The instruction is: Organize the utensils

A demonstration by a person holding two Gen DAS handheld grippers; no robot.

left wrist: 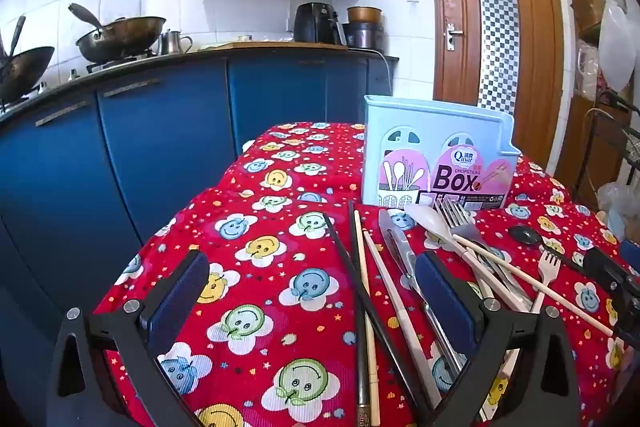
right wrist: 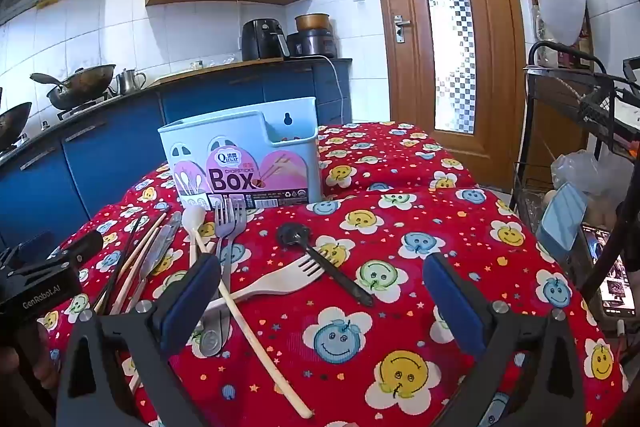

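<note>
A light blue chopsticks box (left wrist: 436, 157) stands upright on the red smiley tablecloth (left wrist: 260, 259); it also shows in the right wrist view (right wrist: 244, 163). In front of it lie chopsticks (left wrist: 362, 291), a metal knife (left wrist: 400, 255), a white spoon (left wrist: 430, 221), metal forks (left wrist: 456, 217), a black spoon (left wrist: 528, 237) and a cream fork (left wrist: 546, 269). My left gripper (left wrist: 312, 295) is open and empty, low over the chopsticks. My right gripper (right wrist: 322, 295) is open and empty, above the cream fork (right wrist: 276, 283) and black spoon (right wrist: 320, 259).
Blue kitchen cabinets (left wrist: 160, 135) with woks (left wrist: 120, 37) run along the left. A wooden door (right wrist: 444, 27) is behind the table. A black wire rack (right wrist: 576, 115) and a phone (right wrist: 612, 279) stand at the right edge of the table.
</note>
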